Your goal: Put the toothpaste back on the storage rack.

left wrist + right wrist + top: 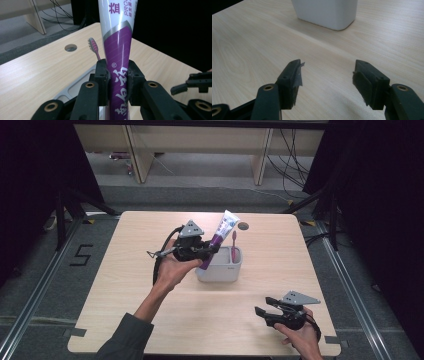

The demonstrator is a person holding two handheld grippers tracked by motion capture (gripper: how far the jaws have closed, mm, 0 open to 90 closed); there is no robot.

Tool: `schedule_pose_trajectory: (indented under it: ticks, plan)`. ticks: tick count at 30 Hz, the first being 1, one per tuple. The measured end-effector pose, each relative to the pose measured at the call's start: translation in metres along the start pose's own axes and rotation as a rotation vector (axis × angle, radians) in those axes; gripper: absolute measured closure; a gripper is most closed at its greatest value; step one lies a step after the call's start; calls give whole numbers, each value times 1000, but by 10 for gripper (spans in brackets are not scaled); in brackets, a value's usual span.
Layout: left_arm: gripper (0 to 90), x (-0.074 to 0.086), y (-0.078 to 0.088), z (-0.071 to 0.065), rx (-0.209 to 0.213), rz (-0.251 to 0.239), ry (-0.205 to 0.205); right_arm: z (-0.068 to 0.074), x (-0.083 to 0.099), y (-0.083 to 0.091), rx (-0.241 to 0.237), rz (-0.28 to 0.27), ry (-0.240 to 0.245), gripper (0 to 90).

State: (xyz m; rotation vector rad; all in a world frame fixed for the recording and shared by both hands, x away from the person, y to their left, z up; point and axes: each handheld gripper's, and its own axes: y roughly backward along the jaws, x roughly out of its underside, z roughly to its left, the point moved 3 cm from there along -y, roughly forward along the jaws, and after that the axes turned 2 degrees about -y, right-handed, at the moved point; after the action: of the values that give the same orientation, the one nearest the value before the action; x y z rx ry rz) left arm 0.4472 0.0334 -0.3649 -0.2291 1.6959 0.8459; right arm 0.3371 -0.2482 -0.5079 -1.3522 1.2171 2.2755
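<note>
While the right claw [261, 306] rests spread, the raised left claw [214, 249] pinches the toothpaste tube [221, 238].

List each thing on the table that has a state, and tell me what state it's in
toothpaste tube: upright, clamped, lower end at the holder.
toothbrush: upright in the holder, bristles up.
holder: upright on the table.
left gripper: shut on the tube.
right gripper: open, nothing between its jaws.

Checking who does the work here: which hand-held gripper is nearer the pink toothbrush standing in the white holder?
Left. The left hand-held gripper sits right beside the pink toothbrush, clamped on the purple-and-white toothpaste tube. The right hand-held gripper hovers open, well short of the white holder.
</note>
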Motion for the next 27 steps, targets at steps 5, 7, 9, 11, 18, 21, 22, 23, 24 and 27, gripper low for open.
schedule_pose_trajectory:
  ticks: [5, 7, 9, 11, 18, 21, 22, 23, 24, 27]
  plan:
    - [745, -3, -6, 3, -19, -20, -1, -1, 0, 0, 3, 1, 6, 398]
    - [745, -5, -7, 4, -28, -34, 4, 1, 0, 0, -5, 2, -12, 398]
    - [745, -6, -9, 6, -36, -48, 14, 1, 0, 0, -5, 2, -12, 399]
    - [745, -7, -11, 7, -47, -63, 18, -1, 0, 1, 17, 6, 9, 399]
    - [745, -6, -20, 11, -64, -79, 39, -1, 0, 1, 13, 6, 8, 400]
    - [745, -7, -24, 12, -70, -83, 36, 0, 0, 0, 9, 8, 3, 400]
    - [746, -7, -25, 13, -75, -86, 40, -1, 0, 0, 12, 4, 9, 400]
    - [745, -8, -27, 13, -72, -85, 45, -1, 0, 1, 10, 8, 11, 400]
    - [745, -8, -29, 14, -78, -91, 48, 0, 0, 1, 8, 9, 11, 400]
    - [745, -9, -33, 16, -83, -97, 54, -2, -1, 1, 14, -4, 38, 400]
